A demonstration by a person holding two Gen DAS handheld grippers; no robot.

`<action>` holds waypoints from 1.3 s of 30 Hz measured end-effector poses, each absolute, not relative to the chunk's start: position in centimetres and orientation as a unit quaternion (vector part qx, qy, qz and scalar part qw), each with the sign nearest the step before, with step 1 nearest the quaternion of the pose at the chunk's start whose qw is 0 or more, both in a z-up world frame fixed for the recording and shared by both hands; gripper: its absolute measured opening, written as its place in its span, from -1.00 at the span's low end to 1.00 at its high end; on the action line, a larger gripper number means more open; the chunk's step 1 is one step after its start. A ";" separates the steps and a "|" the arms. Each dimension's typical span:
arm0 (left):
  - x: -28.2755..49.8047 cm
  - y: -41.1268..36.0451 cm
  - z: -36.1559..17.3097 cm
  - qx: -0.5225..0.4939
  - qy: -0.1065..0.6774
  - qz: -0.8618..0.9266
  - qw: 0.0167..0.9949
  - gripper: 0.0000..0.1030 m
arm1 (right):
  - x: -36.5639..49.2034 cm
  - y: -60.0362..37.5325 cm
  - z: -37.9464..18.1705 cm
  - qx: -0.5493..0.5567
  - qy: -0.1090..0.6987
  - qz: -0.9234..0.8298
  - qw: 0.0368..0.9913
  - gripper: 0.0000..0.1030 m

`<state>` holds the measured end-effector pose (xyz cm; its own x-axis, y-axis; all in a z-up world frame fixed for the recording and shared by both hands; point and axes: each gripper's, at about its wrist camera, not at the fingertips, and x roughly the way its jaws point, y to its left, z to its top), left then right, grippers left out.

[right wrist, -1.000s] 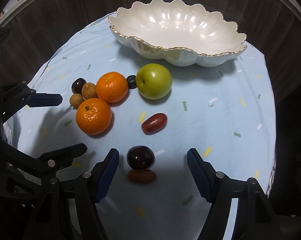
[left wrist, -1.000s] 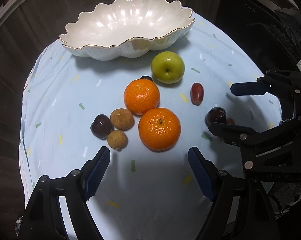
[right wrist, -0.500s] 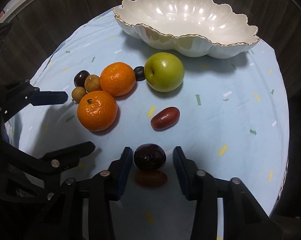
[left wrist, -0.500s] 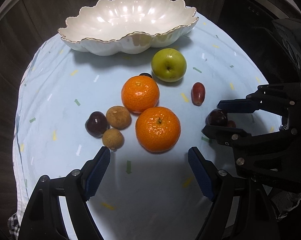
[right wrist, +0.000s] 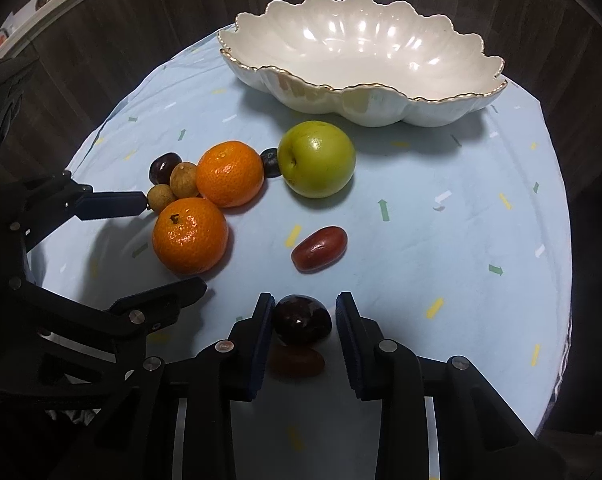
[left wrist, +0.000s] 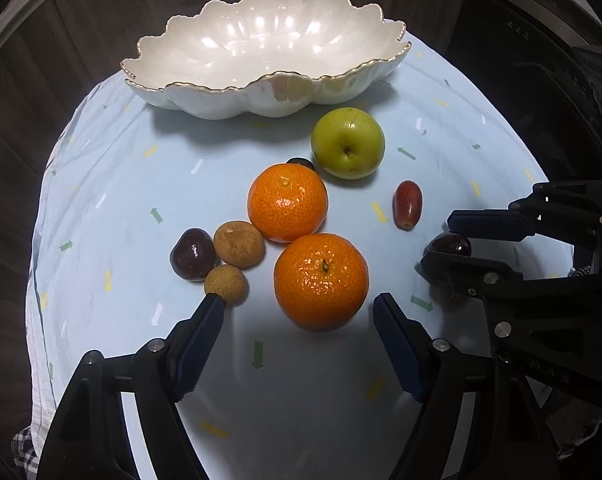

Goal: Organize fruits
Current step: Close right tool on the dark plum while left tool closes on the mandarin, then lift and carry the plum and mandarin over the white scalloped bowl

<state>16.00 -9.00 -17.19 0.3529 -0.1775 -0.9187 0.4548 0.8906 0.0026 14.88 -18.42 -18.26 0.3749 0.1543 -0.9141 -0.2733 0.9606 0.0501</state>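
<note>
Bowl: white scalloped bowl (right wrist: 361, 60) sits at the far edge of the cloth-covered worktop (right wrist: 461, 240), with nothing in it; judged the goal for the loose fruit, so none is sorted yet.
Right tool: right tool (right wrist: 303, 320) is narrow and closing around the dark plum (right wrist: 301, 320), nearest fruit on the side away from the bowl. Left pad touches it; a slim gap shows at the other, so not yet gripped.
Under the plum: a reddish date (right wrist: 297, 360) lies just behind it, likely to be nudged.
Left tool: left tool (left wrist: 297, 320) is fairly wide and closing, holding nothing, lined up on the near orange (left wrist: 321, 280), probably its next pick.
Rest of fruit: green apple (left wrist: 347, 142) lies closest to the bowl; second orange (left wrist: 287, 200), two longans (left wrist: 239, 244) and another dark fruit (left wrist: 192, 254) cluster between.
</note>
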 end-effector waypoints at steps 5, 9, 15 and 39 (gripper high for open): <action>16.0 -9.4 -17.5 0.119 0.542 -0.206 0.806 0.00 | 14.6 -18.2 -18.3 -0.053 0.544 0.129 0.828 -0.35; 16.1 -9.9 -18.0 0.124 0.543 -0.205 0.805 -0.03 | 14.6 -18.4 -18.4 -0.049 0.543 0.129 0.828 -0.35; 16.4 -10.3 -17.9 0.124 0.539 -0.203 0.808 -0.09 | 14.7 -18.6 -18.3 -0.043 0.542 0.129 0.829 -0.35; 14.8 -9.7 -15.6 0.123 0.517 -0.190 0.825 -0.13 | 13.7 -18.3 -16.9 -0.029 0.527 0.128 0.840 -0.41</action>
